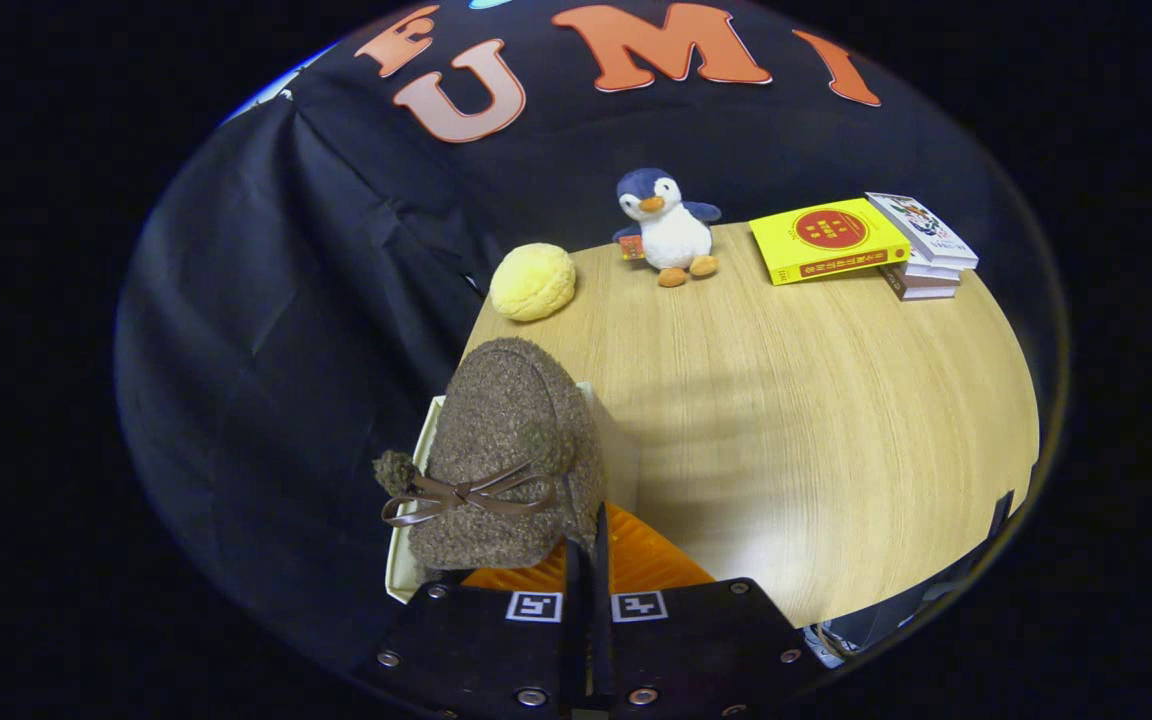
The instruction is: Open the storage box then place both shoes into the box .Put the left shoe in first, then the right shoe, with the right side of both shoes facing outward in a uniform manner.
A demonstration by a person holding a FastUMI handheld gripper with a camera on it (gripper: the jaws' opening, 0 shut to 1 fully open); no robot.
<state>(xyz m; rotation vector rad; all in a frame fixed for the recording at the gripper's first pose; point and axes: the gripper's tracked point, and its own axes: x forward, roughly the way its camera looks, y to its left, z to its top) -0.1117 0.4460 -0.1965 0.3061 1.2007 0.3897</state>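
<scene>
Fingers of the gripper (586, 560) sat pressed close together in the gripper view, with only a thin dark slit between them; whether they pinched the rim of the brown fuzzy shoe (511, 455) could not be made out. That shoe, with a thin brown bow across it, stood just ahead of the fingers, leaning slightly over the cream-walled storage box (404, 560). Most of the box was hidden behind the shoe and the gripper; a ribbed orange surface (651, 562) showed beside the fingers. Beyond lay a wooden table (786, 420) holding a yellow plush ball (533, 282), a penguin toy (669, 228) and a stack of books (861, 240). The second shoe's whereabouts could not be told.
</scene>
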